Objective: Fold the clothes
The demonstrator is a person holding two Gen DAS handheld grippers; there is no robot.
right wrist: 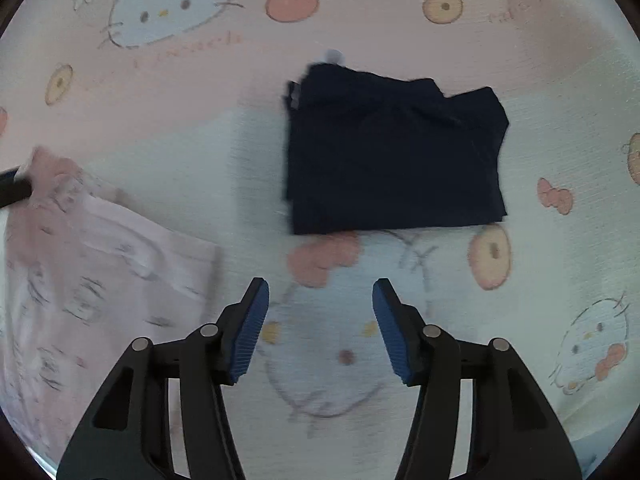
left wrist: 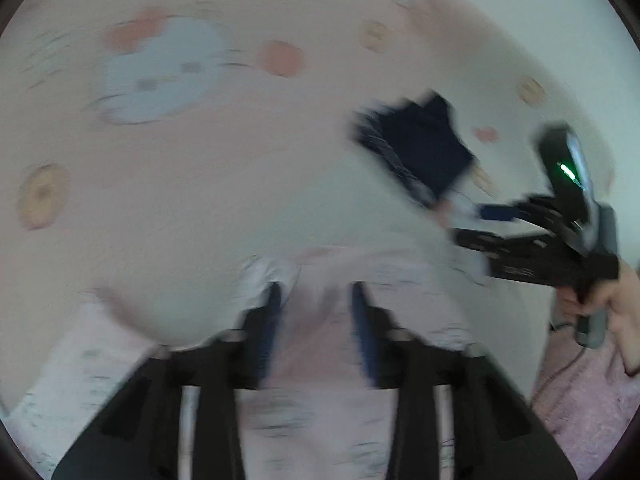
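Observation:
A pale pink printed garment (left wrist: pixel 320 340) lies under my left gripper (left wrist: pixel 316 296), whose blue-padded jaws stand apart over the cloth; the view is blurred. The same garment (right wrist: pixel 92 280) lies at the left of the right wrist view, with the left gripper's tip (right wrist: pixel 14 188) at its far corner. A dark navy folded garment (right wrist: pixel 396 156) lies flat on the bedsheet, ahead of my right gripper (right wrist: pixel 320 328), which is open and empty above the sheet. The navy garment (left wrist: pixel 420 148) and the right gripper (left wrist: pixel 472 232) show at the right of the left wrist view.
A pink and white cartoon-cat bedsheet (right wrist: pixel 400 20) covers the whole surface. The person's hand (left wrist: pixel 608 300) and pink sleeve (left wrist: pixel 592 396) sit at the right edge of the left wrist view.

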